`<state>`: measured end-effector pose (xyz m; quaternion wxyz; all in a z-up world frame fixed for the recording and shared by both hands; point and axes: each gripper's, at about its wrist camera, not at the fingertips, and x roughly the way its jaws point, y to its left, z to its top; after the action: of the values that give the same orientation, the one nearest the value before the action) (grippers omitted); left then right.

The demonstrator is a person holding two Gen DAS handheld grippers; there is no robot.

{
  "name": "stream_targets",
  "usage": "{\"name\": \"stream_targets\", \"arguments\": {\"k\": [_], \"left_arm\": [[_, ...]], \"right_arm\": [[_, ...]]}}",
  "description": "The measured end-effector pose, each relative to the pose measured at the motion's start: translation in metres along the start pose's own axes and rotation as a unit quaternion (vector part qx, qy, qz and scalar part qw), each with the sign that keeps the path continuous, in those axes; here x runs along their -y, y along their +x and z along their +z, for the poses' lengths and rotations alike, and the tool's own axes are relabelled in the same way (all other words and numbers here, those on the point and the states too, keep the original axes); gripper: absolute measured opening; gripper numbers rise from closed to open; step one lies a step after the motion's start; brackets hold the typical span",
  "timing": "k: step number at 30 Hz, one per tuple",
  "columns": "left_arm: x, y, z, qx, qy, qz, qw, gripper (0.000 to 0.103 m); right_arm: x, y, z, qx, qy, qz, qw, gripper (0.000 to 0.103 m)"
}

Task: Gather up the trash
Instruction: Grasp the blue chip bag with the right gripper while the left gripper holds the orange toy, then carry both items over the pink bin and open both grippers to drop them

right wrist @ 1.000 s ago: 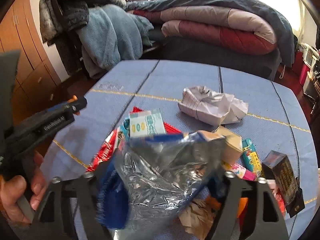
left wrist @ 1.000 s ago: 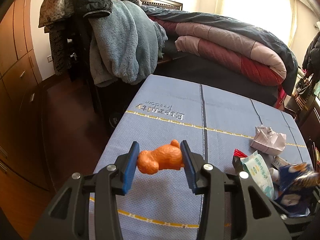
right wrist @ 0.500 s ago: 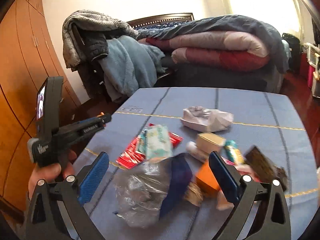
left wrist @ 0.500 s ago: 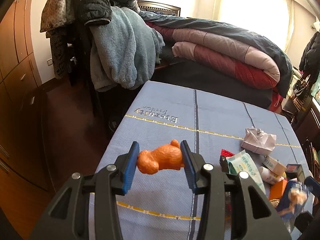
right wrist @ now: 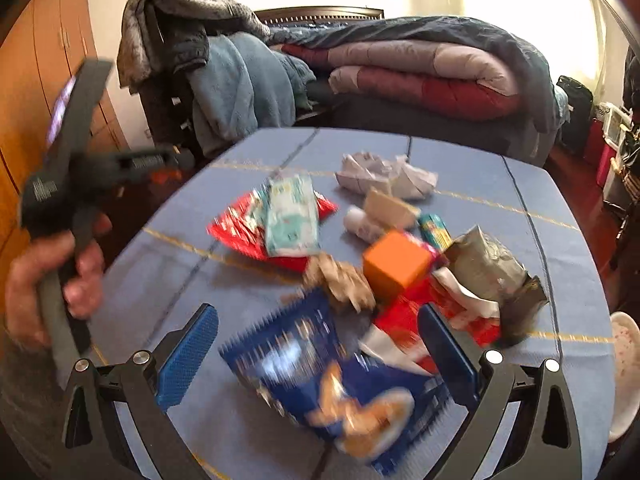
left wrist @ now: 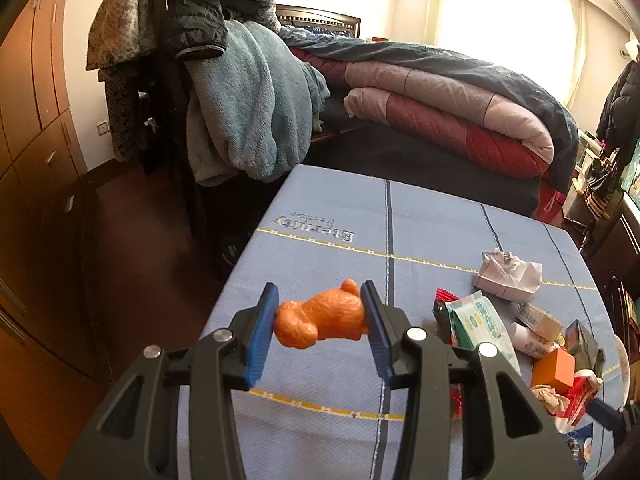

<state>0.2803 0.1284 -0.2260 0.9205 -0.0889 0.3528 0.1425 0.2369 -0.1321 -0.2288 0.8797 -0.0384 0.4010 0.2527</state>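
- In the left wrist view, my left gripper (left wrist: pixel 320 322) fills the lower centre of the frame, its fingers clamped on an orange toy bear (left wrist: pixel 322 316) held above the near edge of the table (left wrist: pixel 340 216).
- In the right wrist view, my right gripper (right wrist: pixel 318 356) sits at the bottom of the frame with its fingers spread wide. A blue snack bag (right wrist: pixel 340 384) lies between them, touched by neither pad as far as the blur lets me judge.
- Risk as I see it: the bag is slick and crumpled, so a shallow pinch could let it slide out or spill crumbs.
- The trash sits mid-frame just beyond: a crumpled brown tissue (right wrist: pixel 340 280), an orange box (right wrist: pixel 396 270), a grey foil wrapper (right wrist: pixel 490 266), a red wrapper (right wrist: pixel 240 228) under a wet-wipes pack (right wrist: pixel 292 216), and a crumpled white paper (right wrist: pixel 384 174) farthest back.
- I see no bin or bag to receive it; only a pale plate rim (right wrist: pixel 624 368) shows at the right edge, its contents hidden.
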Motion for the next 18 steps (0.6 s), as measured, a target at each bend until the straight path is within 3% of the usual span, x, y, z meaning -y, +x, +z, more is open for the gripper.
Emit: {"name": "stream_targets", "arguments": {"k": [4,5,6,8,11,18], "left_arm": [[0.002,-0.008,0.000,0.003,-0.003,-0.002,1.0000,0.043],[0.003,-0.009,-0.002,0.003,-0.001,-0.003,1.0000,0.043],[0.006,-0.012,-0.002,0.003,0.002,-0.003,1.0000,0.043],[0.009,-0.017,-0.004,0.004,0.006,-0.005,1.0000,0.043],[0.016,-0.029,-0.006,0.009,0.011,-0.007,0.9999,0.043],[0.043,-0.064,-0.010,0.024,0.031,-0.038,0.9985,0.043]], "right_arm": [[0.005,0.005,-0.012,-0.007,0.004,-0.010,1.000,0.098],[0.004,0.004,-0.013,-0.002,0.001,-0.013,1.000,0.087],[0.003,0.003,-0.012,0.002,-0.006,-0.022,1.000,0.062],[0.006,0.001,-0.012,-0.002,-0.001,-0.023,1.000,0.038],[0.009,-0.011,-0.011,0.011,0.010,-0.016,1.000,0.027],[0.021,-0.063,-0.014,0.060,0.031,0.006,0.998,0.027]]}}
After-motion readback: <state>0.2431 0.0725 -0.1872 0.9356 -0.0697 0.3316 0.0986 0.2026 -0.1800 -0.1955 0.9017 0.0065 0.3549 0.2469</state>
